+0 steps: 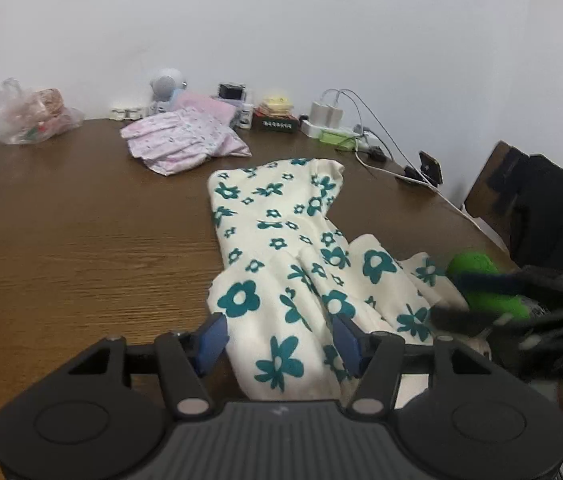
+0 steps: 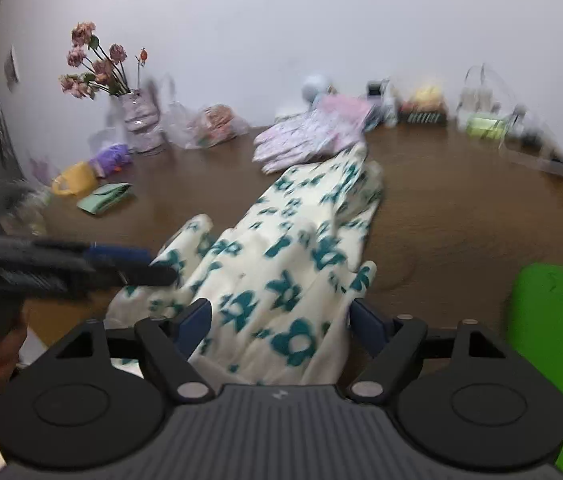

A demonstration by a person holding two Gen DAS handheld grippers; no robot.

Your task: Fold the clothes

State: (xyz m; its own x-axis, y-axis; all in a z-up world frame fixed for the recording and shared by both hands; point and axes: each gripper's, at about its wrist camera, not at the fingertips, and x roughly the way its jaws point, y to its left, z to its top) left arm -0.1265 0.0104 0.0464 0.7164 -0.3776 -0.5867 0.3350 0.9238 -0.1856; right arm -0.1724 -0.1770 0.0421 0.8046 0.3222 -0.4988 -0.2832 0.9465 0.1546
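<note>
Cream fabric printed with teal flowers, a long garment, lies stretched along the brown wooden table. Both the left hand-held gripper and right hand-held gripper hang wide open over its near end, gripping nothing. Folded pink clothes sit just beyond it.

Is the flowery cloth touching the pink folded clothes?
Apart. The left wrist view shows bare brown table between the flowery cloth and the pink folded clothes; the right wrist view is too blurred to tell.
</note>
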